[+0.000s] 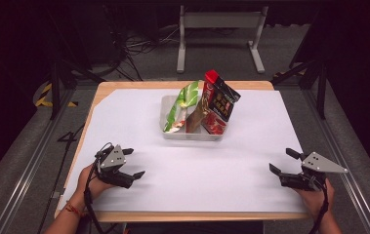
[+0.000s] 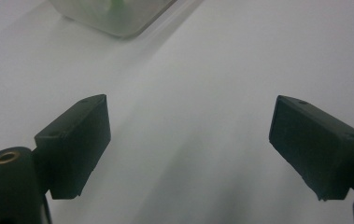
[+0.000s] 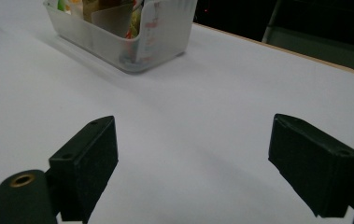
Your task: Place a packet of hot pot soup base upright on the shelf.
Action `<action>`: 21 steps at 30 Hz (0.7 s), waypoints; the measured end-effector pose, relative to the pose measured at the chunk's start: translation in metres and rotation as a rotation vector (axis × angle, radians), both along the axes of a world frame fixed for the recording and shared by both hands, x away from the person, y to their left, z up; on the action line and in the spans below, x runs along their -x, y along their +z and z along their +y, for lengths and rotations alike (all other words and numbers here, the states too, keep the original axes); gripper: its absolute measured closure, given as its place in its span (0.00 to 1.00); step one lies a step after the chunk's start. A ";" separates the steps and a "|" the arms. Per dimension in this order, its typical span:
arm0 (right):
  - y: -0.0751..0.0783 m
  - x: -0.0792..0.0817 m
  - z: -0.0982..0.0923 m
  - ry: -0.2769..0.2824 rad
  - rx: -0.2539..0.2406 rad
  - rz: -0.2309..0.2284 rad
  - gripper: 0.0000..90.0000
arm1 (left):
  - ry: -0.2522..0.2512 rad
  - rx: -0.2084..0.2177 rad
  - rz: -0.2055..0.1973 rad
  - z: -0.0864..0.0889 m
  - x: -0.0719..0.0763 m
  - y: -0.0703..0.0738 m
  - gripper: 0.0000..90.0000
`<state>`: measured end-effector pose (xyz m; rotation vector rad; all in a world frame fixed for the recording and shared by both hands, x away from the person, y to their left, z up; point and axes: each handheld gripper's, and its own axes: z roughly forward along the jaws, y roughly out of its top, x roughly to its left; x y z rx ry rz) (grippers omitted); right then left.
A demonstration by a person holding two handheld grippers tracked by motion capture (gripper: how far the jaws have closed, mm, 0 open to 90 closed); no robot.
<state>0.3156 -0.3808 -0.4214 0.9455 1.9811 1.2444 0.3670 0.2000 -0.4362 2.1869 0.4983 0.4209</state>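
We see the counter [image 1: 182, 185] under a white sheet, with a wooden rim showing at its edges. Towards its far middle stands a clear plastic bin [image 1: 191, 134], well apart from both tools and roughly between them, ahead of each.

In the bin several snack packets stand tilted: a green and white packet [image 1: 181, 105] at the left, a red and black packet [image 1: 219, 105] leaning at the right, and a brownish one between them that we cannot make out clearly.

The left tool [image 1: 133, 162] rests low over the near left part of the counter, held in a hand [image 1: 92, 183], its jaws spread wide with nothing between them. The right tool [image 1: 284, 162] sits at the near right, likewise spread wide and holding nothing.

In the left gripper view the bin [image 2: 114, 16] is cut off by the top edge and blurred, so we can tell only a smear of green inside. In the right gripper view the bin [image 3: 132, 42] stands at the upper left, its top cropped; the packets show dimly through the frosted wall.
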 end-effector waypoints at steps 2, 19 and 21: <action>0.001 0.000 0.000 0.001 -0.001 -0.006 0.18 | -0.002 0.002 0.000 0.000 0.000 0.000 0.15; 0.000 -0.002 0.006 0.006 0.021 0.001 0.18 | -0.005 -0.018 0.005 -0.003 -0.004 -0.002 0.15; 0.000 -0.002 0.006 0.009 0.020 0.002 0.18 | -0.002 -0.015 0.011 -0.003 -0.004 -0.002 0.15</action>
